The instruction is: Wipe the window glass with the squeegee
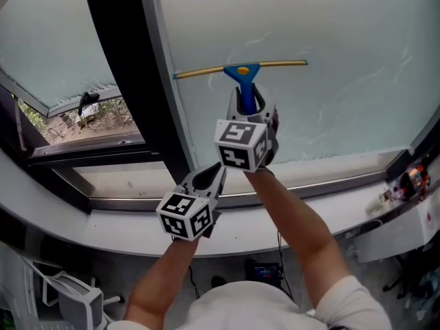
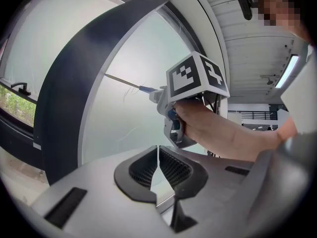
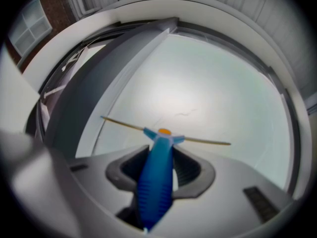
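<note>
Squeegee (image 1: 242, 71): blue handle with a yellow blade strip. The blade lay roughly level, left end slightly lower, against the window glass (image 1: 330, 33), on the upper part of the pane just right of the dark mullion (image 1: 130, 67).
Right gripper (image 1: 249, 108): jaws closed on the squeegee's blue handle, one on each side. Handle ran straight out along the jaws, with the blade crosswise beyond them. Gripper was raised in front of the pane, above the sill (image 1: 309, 184).
Left gripper (image 1: 210, 177): jaws drawn together with only a thin slit between the pads and nothing in it. Held lower and to the left of the right gripper, apart from it and over the sill, pointed toward the pane.
Glass: pale and hazy, with faint streaks near the blade and toward the right side.
Surroundings: side sash (image 1: 48, 40) left of the mullion stood tilted open, with greenery visible under it.
</note>
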`<state>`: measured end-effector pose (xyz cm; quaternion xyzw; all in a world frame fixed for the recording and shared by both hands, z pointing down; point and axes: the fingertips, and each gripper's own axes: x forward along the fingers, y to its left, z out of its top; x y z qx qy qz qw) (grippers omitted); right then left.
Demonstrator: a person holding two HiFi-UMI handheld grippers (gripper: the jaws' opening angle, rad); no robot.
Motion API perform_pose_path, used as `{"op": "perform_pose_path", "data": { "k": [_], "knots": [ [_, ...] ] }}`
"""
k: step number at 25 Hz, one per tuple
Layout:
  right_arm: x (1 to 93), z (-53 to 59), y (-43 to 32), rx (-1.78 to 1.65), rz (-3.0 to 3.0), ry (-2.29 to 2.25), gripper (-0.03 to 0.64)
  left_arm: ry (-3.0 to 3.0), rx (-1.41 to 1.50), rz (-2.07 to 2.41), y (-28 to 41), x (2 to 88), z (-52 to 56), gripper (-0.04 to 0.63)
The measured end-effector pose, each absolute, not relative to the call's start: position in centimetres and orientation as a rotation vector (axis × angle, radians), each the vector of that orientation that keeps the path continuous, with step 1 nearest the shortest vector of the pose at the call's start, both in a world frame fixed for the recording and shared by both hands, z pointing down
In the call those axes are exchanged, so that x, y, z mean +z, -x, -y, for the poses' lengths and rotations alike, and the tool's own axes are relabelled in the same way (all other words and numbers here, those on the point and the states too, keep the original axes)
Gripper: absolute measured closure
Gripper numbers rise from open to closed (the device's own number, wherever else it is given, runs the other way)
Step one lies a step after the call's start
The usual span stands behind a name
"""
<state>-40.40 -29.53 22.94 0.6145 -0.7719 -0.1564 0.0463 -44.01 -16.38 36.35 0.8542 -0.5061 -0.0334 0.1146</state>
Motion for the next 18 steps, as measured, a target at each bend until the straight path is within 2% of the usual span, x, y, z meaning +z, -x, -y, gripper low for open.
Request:
{"op": "perform_pose_path", "data": {
  "k": [18],
  "knots": [
    [27.4, 29.4, 40.4, -0.414, 2.36, -1.881, 0.462, -2.448, -0.054, 1.448, 44.5, 40.0, 16.0, 0.561]
  ]
}}
